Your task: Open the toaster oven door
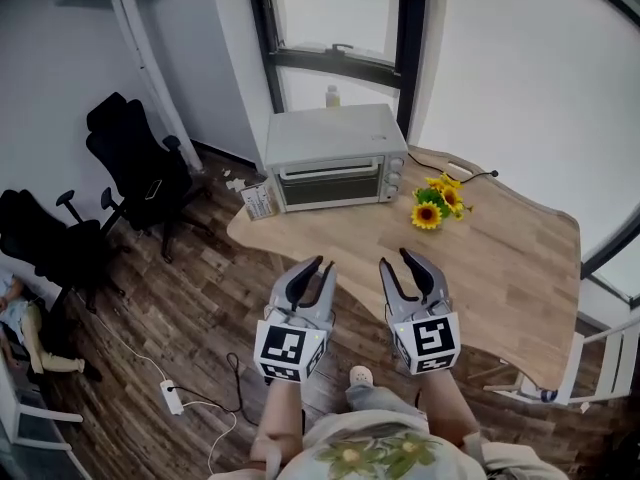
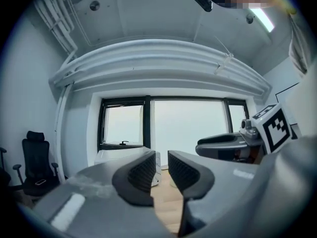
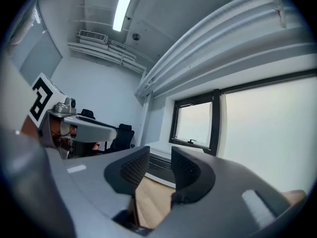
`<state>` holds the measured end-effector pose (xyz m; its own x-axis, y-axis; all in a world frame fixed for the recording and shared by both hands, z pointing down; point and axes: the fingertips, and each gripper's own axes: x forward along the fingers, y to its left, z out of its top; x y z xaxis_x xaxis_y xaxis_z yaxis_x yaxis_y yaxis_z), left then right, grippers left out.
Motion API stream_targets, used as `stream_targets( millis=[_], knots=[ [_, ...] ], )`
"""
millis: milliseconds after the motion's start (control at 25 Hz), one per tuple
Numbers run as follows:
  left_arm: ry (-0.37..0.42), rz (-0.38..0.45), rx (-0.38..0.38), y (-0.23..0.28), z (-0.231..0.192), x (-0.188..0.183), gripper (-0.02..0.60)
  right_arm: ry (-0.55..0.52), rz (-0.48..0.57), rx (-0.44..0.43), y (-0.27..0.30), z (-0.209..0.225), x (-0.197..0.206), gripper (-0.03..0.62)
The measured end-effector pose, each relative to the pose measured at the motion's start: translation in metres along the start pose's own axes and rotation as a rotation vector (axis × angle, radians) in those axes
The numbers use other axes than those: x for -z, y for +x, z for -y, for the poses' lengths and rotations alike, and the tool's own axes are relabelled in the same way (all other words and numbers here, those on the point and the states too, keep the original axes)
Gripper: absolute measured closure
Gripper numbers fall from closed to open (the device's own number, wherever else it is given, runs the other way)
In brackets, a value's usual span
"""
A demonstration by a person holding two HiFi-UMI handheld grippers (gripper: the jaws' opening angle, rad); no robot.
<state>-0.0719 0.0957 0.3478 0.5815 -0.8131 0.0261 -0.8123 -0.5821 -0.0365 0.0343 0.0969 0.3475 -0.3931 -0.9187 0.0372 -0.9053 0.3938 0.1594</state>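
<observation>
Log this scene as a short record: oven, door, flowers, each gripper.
toaster oven: on the table, far end, by the window
door: closed
sunflowers: on the table, right of the oven
left gripper: level, jaws slightly apart, empty
right gripper: level, jaws apart, empty
task: not started; both grippers away from the oven

Daylit white-walled office room, fittings placed from the table.
Light wooden table (image 1: 500, 268), wavy-edged; black-framed window (image 1: 335, 13) behind it, bright; white wall (image 1: 60, 68) to its left; dark wood-plank floor (image 1: 200, 303) beneath; two black swivel office chairs (image 1: 135, 158) left of it; white power strip (image 1: 172, 398) on the floor nearby; lit ceiling tube light (image 3: 121, 6) overhead.
</observation>
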Motion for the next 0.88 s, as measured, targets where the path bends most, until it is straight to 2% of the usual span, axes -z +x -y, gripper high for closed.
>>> stream_targets(
  millis=[200,400,600,880],
  knots=[
    [0.036,0.008,-0.028,0.037,-0.016,-0.004,0.384,-0.029,-0.001,-0.033,0.034,0.028,0.003,0.428],
    [0.05,-0.009,-0.057,0.056,-0.029,-0.004,0.323,-0.103,-0.026,-0.078,0.056,0.045,0.009,0.419],
    [0.073,-0.042,-0.102,0.066,-0.043,0.004,0.314,-0.171,-0.03,-0.119,0.074,0.05,0.013,0.419],
    [0.126,-0.107,-0.091,0.085,-0.06,0.011,0.315,-0.194,-0.029,-0.134,0.099,0.063,0.016,0.419]
  ],
)
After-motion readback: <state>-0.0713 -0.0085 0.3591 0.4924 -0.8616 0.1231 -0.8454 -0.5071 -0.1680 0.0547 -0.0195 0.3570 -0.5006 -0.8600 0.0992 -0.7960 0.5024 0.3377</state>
